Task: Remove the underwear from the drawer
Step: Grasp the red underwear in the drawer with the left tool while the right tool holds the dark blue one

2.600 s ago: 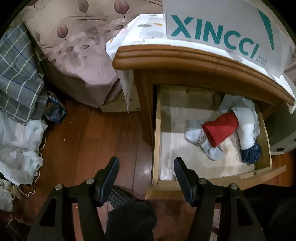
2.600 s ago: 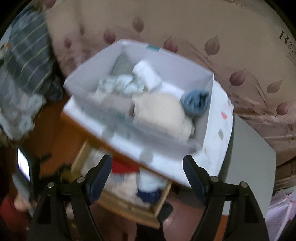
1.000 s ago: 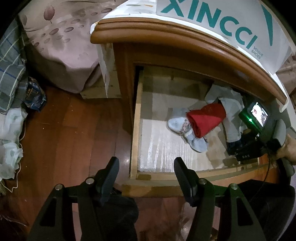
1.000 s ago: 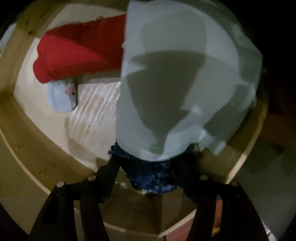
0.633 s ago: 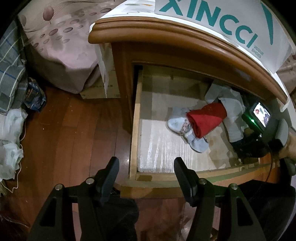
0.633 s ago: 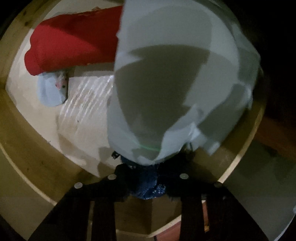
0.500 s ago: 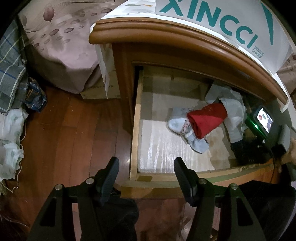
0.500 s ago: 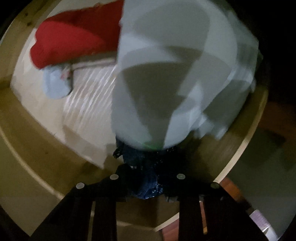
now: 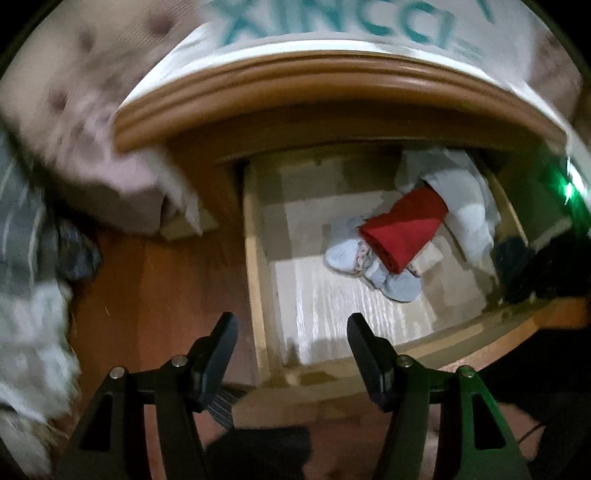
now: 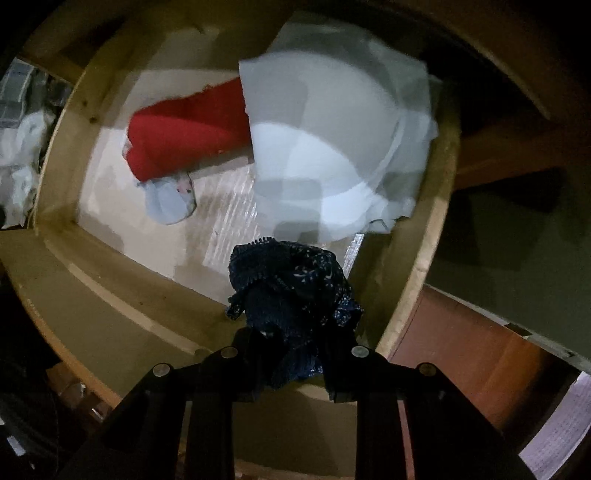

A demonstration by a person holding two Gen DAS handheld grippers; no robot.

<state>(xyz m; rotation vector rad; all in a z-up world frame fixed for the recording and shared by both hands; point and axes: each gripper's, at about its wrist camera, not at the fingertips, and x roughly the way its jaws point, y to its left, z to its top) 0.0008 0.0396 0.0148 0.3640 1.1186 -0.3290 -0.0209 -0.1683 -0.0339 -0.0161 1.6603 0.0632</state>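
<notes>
— Underwear, dark navy fabric with pale speckles, bunched and pinched between the black fingers of the right gripper; jaws clamped together on the cloth.

— Where, relative to the open light-wood drawer?

— Hanging from the gripper above the drawer's front right corner, clear of the pale lined bottom. Seen from the left wrist only as a dark lump at the drawer's right edge, heavily blurred.

— Left gripper?

— Fingers apart, nothing between them. Held over the drawer's front left corner and the reddish wooden floor.

— Left inside?

— Red folded cloth, lying at an angle near the middle. Pale blue small garment with a patterned patch, touching the red cloth's lower end. Large white-grey crumpled garment, against the right side, overlapping the red cloth's far end.

— Above the drawer?

— Rounded brown wooden top edge of the nightstand, and on it a white box with teal lettering, blurred. Beige leaf-patterned bedding off to the left, blurred too.
</notes>
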